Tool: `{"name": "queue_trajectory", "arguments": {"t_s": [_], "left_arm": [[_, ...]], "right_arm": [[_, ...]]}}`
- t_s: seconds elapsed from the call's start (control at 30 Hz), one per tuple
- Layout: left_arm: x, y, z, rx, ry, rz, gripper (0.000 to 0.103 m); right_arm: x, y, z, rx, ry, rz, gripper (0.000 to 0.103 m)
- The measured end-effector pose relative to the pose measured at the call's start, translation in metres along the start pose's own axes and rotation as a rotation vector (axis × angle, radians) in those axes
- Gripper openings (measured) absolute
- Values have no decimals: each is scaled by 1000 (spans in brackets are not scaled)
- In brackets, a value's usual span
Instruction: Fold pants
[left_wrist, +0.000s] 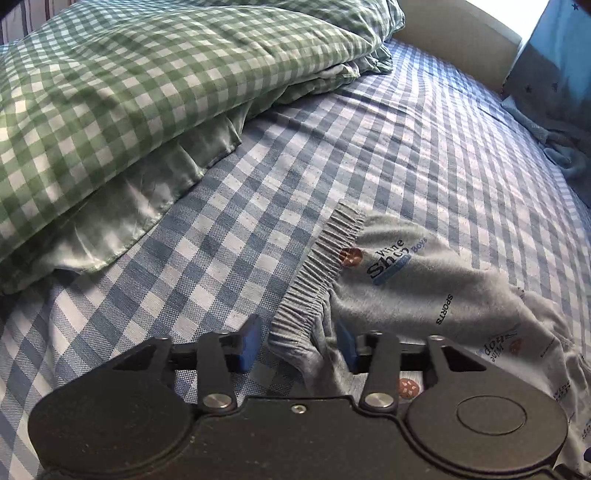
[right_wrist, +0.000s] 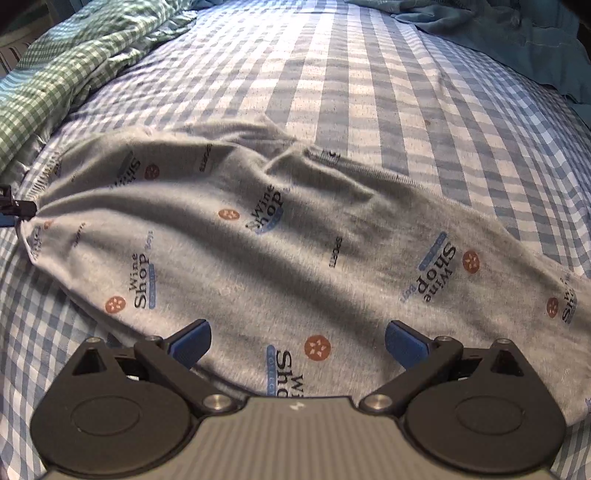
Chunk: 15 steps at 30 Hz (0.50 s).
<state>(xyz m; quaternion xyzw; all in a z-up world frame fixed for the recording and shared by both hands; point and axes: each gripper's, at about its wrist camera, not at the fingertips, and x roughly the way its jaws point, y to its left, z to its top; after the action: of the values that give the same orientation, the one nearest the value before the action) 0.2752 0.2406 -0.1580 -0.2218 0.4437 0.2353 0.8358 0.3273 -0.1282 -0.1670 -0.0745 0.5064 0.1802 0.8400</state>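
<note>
Grey pants (left_wrist: 424, 295) printed with "Wine Shop" words and red-brown dots lie on the blue checked bed sheet (left_wrist: 406, 147). Their ribbed waistband (left_wrist: 317, 273) runs down into my left gripper (left_wrist: 297, 345). That gripper's blue pads stand apart, with the waistband corner loose between them. In the right wrist view the pants (right_wrist: 295, 258) stretch flat and rumpled from left to right. My right gripper (right_wrist: 298, 343) hovers wide open over their near edge, holding nothing. The tip of the left gripper (right_wrist: 9, 210) shows at the far left, where the fabric bunches.
A green checked duvet (left_wrist: 129, 92) is piled along the left of the bed, and its edge (right_wrist: 55, 74) shows in the right wrist view too. Teal cloth (right_wrist: 498, 37) lies at the far right. A cream bed frame (left_wrist: 443, 37) borders the back.
</note>
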Motion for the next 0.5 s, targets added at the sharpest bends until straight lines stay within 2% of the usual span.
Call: {"name": "queue_trajectory", "arguments": {"t_s": [0.03,0.1,0.27,0.3,0.4,0.43,0.5], "left_arm": [[-4,-1,0,9,-23,15,75],[-11,-6,3,53,-75,32,81],[-5,-25,29,152,-130,7,85],[-1,-29,37,169,-141,1,85],[19,-42,56,219,-131,22,85],[26,-46,61,233,-119,25,85],[39,-51,66,257,-105,26,85]], "right_arm": [[-3,-3,7,3,-18,16,103],[-4,-10,27,2,-54,41,103],[15,-20,95,40,-90,121,102],[22,-22,109,63,-91,137,99],[49,-19,145,104,-54,162,85],[58,-17,153,108,-38,164,74],[77,-11,165,110,4,174,59]]}}
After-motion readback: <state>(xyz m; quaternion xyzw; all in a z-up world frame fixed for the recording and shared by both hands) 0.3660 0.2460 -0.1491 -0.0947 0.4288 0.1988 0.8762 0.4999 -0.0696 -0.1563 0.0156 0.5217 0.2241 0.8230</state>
